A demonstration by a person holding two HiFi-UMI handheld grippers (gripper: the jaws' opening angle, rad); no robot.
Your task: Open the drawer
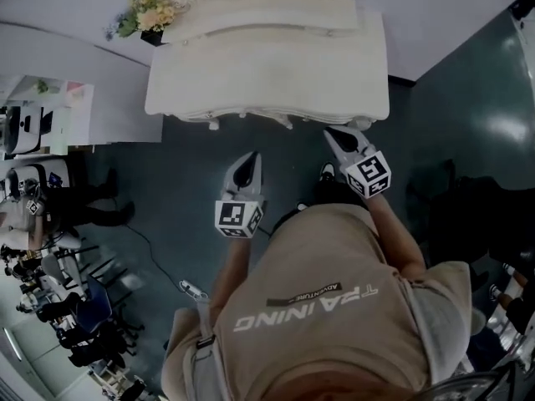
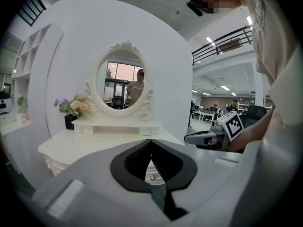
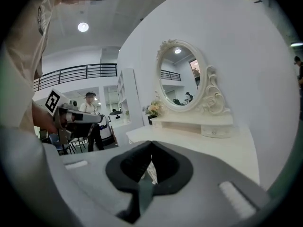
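The drawer [image 2: 152,170] sits in the near face of the white table [image 1: 276,65]. Its long axis runs left-right, and the front with its knob [image 2: 152,177] faces me. Both claws are clenched on nothing. The right claw [image 1: 334,134] is just beside the table's near edge, and the left claw [image 1: 249,159] hangs nearer me. There's open dark floor [image 1: 184,165] on both sides, a white wall [image 2: 180,56] behind, and flowers [image 1: 150,13] at the far left.

White drawer [image 2: 152,169] with small metal knob [image 2: 152,177], shut, in the dressing table's [image 1: 276,65] carved front
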